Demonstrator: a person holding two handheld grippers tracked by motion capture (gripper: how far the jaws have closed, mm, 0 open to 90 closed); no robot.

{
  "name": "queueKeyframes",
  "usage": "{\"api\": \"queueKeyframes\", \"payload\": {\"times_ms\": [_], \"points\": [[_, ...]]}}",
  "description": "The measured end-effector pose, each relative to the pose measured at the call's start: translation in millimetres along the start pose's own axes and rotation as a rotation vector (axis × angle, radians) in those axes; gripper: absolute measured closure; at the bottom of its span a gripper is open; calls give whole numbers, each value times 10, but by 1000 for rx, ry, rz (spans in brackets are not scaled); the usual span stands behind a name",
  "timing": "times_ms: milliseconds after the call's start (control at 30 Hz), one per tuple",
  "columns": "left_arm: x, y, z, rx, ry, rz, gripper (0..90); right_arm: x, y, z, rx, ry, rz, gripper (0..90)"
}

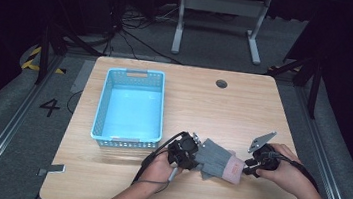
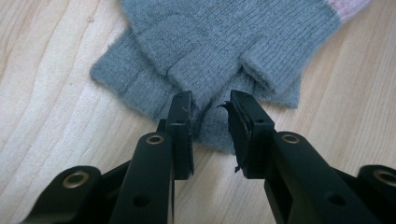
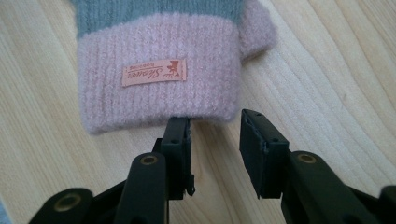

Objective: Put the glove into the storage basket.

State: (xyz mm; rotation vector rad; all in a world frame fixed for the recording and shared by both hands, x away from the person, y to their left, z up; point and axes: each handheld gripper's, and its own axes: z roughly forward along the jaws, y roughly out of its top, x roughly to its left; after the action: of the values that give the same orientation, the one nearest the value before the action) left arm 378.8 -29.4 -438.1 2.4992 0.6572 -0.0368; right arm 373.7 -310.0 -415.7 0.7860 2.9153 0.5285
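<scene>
Black jaws frame pink cuff (image 3: pixel 159 84) label, unreadable from above.

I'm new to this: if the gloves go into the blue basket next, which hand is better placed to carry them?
Probably the left gripper: it is on the blue basket side, open jaws straddling the gloves' finger ends.

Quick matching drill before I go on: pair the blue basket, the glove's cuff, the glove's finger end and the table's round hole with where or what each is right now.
Things:
1. light blue plastic basket
2. pink ribbed cuff of the knitted glove
3. grey finger end of the knitted glove
4. round dark hole in the wooden table

Descriptions:
A. just ahead of the right gripper
B. far side of the tabletop
C. at the left gripper
D. table's left half

Pairs: 1-D, 2-A, 3-C, 4-B
</scene>
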Motion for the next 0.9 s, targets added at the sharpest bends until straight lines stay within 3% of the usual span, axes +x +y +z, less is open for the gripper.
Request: {"api": "queueKeyframes", "payload": {"times_ms": [267, 700, 800, 900], "points": [[6, -10, -5, -1, 19, -27, 680, 10, 8, 5, -5, -3, -6, 649], [9, 52, 34, 12, 40, -39, 647, 25, 27, 26, -3, -5, -21, 656], [-17, 80, 44, 18, 63, -25, 666, 32, 39, 37, 1, -5, -28, 672], [-42, 93, 40, 17, 80, -11, 742, 41, 49, 34, 2, -8, -34, 682]]}}
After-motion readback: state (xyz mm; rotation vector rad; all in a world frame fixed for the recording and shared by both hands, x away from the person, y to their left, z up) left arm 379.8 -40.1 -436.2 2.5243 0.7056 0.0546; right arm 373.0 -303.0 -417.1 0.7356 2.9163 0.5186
